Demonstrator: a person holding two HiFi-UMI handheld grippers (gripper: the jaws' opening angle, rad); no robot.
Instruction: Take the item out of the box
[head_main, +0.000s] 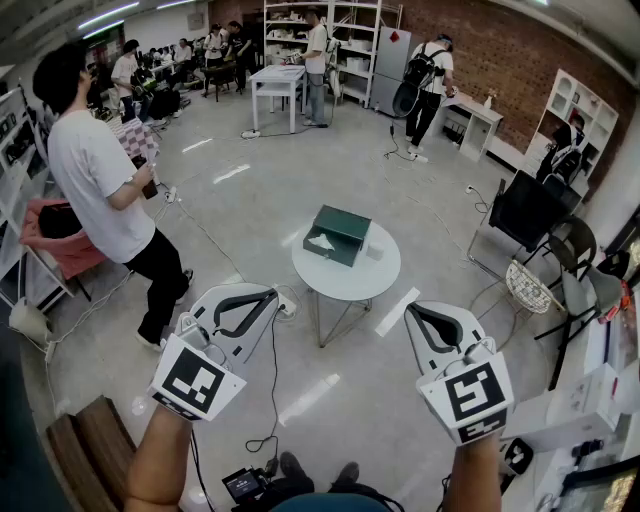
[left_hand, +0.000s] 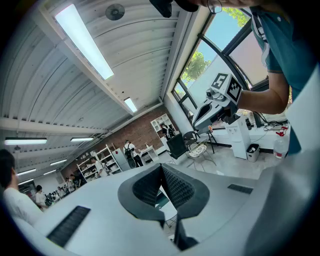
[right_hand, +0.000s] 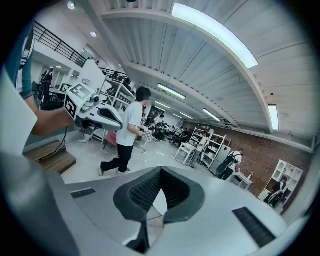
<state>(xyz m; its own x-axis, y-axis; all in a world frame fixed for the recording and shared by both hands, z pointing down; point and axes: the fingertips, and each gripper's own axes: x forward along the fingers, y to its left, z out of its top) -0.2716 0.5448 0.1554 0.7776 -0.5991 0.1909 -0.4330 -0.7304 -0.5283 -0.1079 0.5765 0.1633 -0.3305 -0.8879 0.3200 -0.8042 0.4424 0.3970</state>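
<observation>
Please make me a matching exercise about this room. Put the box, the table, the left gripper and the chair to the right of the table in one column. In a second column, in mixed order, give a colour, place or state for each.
Column 1
1. box
2. table
3. left gripper
4. chair

Column 2
A. white, with a round top
B. jaws together, nothing between them
C. dark green, standing on the table
D. black, to the right of the table

Pairs: 1-C, 2-A, 3-B, 4-D
</observation>
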